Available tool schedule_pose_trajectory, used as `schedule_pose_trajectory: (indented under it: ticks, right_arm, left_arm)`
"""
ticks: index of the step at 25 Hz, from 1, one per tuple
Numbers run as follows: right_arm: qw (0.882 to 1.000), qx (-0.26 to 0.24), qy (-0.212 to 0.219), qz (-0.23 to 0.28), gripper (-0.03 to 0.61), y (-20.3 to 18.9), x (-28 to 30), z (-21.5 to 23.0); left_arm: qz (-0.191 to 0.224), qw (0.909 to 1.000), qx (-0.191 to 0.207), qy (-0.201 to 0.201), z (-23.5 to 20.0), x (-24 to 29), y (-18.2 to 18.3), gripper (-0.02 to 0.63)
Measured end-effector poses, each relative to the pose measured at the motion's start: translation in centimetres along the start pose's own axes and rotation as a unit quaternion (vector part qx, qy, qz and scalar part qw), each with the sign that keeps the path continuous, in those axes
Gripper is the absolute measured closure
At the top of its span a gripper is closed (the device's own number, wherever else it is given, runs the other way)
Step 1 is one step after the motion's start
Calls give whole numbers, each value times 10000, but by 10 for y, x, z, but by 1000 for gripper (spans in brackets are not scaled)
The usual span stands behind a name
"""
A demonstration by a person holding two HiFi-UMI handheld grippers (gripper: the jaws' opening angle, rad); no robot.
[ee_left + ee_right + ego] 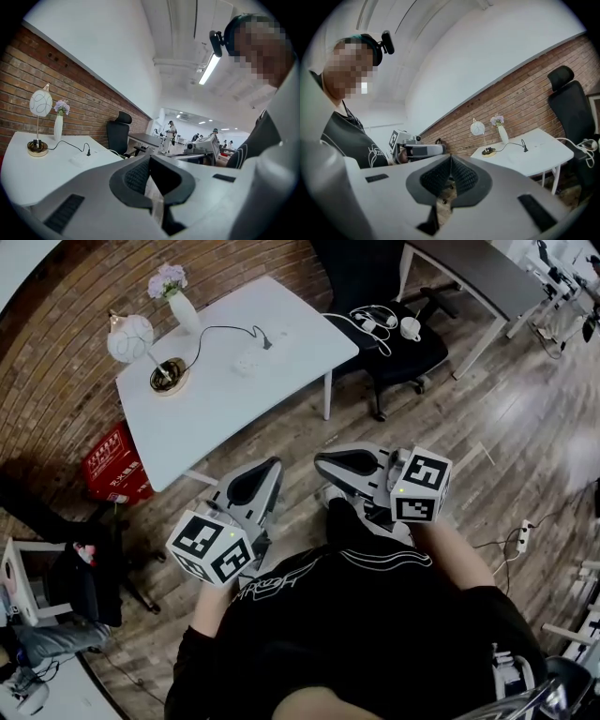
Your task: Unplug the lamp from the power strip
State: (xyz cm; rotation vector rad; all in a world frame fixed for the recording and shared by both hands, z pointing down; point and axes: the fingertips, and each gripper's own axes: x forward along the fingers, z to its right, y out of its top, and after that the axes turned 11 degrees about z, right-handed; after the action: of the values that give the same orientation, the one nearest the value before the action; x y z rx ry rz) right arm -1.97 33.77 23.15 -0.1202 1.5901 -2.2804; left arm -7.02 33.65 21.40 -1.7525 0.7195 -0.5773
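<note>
White power strip (248,359) sits on the table (281,324) with the lamp (131,338) plugged in. Left gripper (270,467) and right gripper (324,463) hover well away, jaws together, empty; reaching in comes next, probably.

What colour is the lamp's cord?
Black, clearest in the head view: the cord runs from the lamp base to the white power strip.

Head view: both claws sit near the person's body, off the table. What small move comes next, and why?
Probably carry the right claw forward toward the black plug in the power strip, opening it on the way. It and the left claw are shut, empty and well short of the white table; the lamp is plugged in.
</note>
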Motion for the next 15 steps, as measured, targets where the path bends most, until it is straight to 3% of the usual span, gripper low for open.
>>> schedule_pose_trajectory:
  ticks: [15]
  right_arm:
    - [9988, 267, 361, -174, 581, 69, 24, 218]
  left_arm:
    - [-212, 9982, 2, 552, -120, 195, 24, 611]
